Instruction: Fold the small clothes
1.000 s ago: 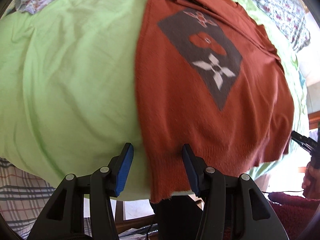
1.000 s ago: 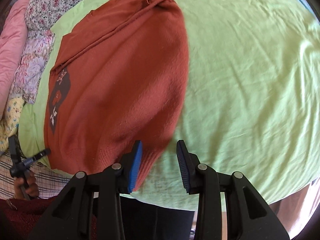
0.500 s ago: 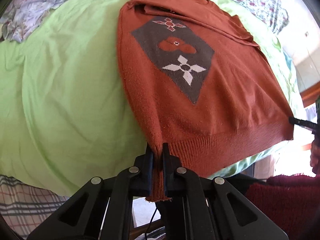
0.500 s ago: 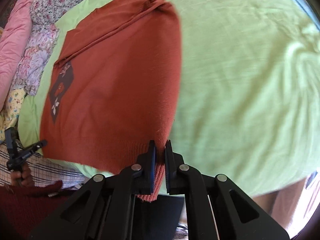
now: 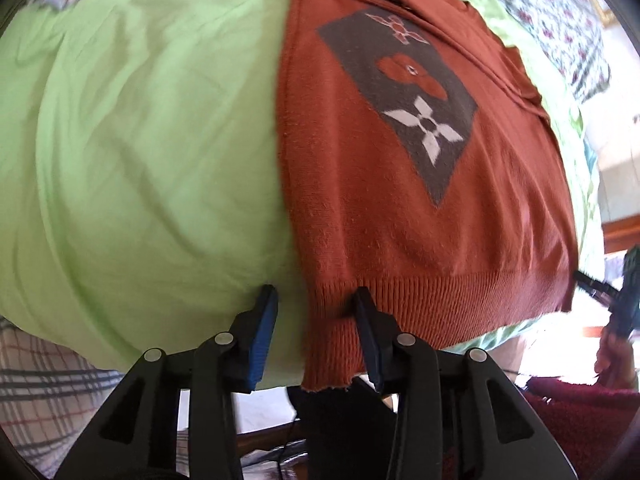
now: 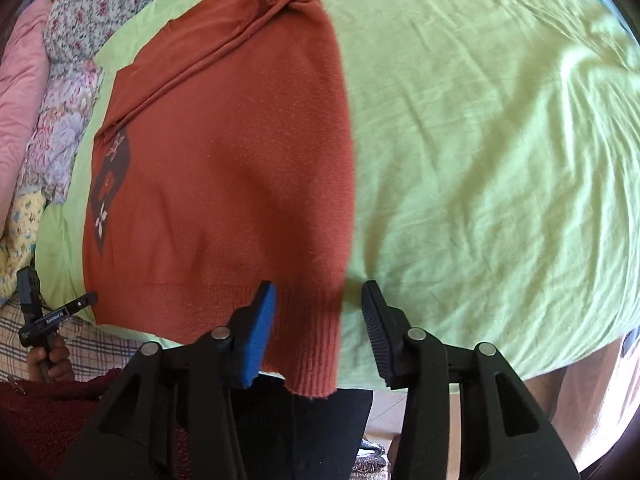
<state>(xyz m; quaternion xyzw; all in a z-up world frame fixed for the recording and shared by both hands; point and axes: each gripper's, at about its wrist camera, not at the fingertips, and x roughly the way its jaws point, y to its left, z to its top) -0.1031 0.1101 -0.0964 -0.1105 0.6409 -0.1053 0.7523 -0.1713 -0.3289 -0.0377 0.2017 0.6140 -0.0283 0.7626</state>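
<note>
A rust-orange knit sweater (image 5: 400, 208) with a grey diamond flower patch lies flat on the light green bedsheet (image 5: 140, 140), sleeves folded in, ribbed hem hanging over the near bed edge. My left gripper (image 5: 314, 312) is open, its fingers astride the hem's left corner. The sweater also shows in the right wrist view (image 6: 224, 184). My right gripper (image 6: 320, 308) is open, its fingers astride the hem's right corner. Each gripper appears small in the other's view.
Floral pillows (image 6: 68, 120) and a pink cushion (image 6: 20, 92) lie at the head of the bed. A plaid cloth (image 5: 36, 392) hangs below the near bed edge. Green sheet (image 6: 500, 160) spreads wide beside the sweater.
Both grippers shut on the hem corners half a second ago. Both have now opened and let the hem go. The sweater lies flat.
</note>
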